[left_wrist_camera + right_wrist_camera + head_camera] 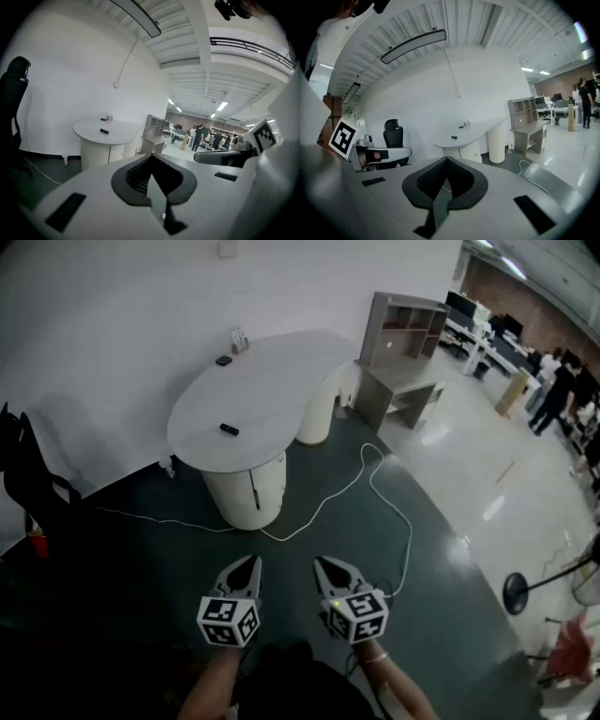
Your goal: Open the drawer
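The left gripper point(252, 562) and the right gripper point(320, 562) are held side by side, close together but not touching, low in the head view over the dark green floor point(141, 559). Both point forward and slightly down. In the left gripper view the left gripper point(151, 155) has its jaws together with nothing between them; in the right gripper view the right gripper point(446, 160) likewise has its jaws fully closed and empty. Well ahead of both stands a white curved table point(281, 371). A rounded white cabinet point(246, 491) supports its near end. The cabinet front sits flush, with a vertical seam; which panel is the drawer cannot be told. A small black object point(229, 429) lies on the tabletop above the cabinet. A white cable point(375, 474) runs across the floor between the cabinet and the grippers. A black chair point(28, 474) stands at far left.
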`<state>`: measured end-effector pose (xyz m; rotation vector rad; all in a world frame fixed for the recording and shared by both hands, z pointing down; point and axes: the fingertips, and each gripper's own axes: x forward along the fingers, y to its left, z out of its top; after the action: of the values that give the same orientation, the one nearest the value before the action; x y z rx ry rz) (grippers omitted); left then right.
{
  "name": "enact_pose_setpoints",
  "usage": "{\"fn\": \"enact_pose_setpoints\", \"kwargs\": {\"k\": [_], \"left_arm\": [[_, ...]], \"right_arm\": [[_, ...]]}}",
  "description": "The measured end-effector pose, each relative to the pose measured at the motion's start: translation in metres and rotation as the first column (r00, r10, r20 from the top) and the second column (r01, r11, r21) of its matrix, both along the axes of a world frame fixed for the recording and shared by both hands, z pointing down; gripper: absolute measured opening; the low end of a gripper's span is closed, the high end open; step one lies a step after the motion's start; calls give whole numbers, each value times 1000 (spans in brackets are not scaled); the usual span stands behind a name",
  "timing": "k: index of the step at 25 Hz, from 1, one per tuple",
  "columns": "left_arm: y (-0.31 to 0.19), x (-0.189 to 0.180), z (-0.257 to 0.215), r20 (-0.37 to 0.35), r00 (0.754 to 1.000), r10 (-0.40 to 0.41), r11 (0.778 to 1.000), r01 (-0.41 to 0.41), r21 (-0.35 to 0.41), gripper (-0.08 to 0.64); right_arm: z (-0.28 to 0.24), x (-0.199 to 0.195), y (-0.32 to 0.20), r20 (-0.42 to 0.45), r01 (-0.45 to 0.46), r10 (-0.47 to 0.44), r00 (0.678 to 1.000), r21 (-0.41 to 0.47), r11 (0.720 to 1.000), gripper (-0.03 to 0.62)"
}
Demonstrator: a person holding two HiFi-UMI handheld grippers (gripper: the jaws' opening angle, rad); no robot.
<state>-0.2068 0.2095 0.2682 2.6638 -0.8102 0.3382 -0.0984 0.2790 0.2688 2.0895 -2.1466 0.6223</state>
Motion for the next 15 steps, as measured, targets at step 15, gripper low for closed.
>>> {"fn": "enact_pose_setpoints", "kwargs": {"k": [15], "left_arm": [[6, 21, 4, 16, 1000, -17, 1000, 16, 21, 2]], "right_arm": [[4, 38, 17, 65, -30, 29, 997, 25, 999, 3]]}}
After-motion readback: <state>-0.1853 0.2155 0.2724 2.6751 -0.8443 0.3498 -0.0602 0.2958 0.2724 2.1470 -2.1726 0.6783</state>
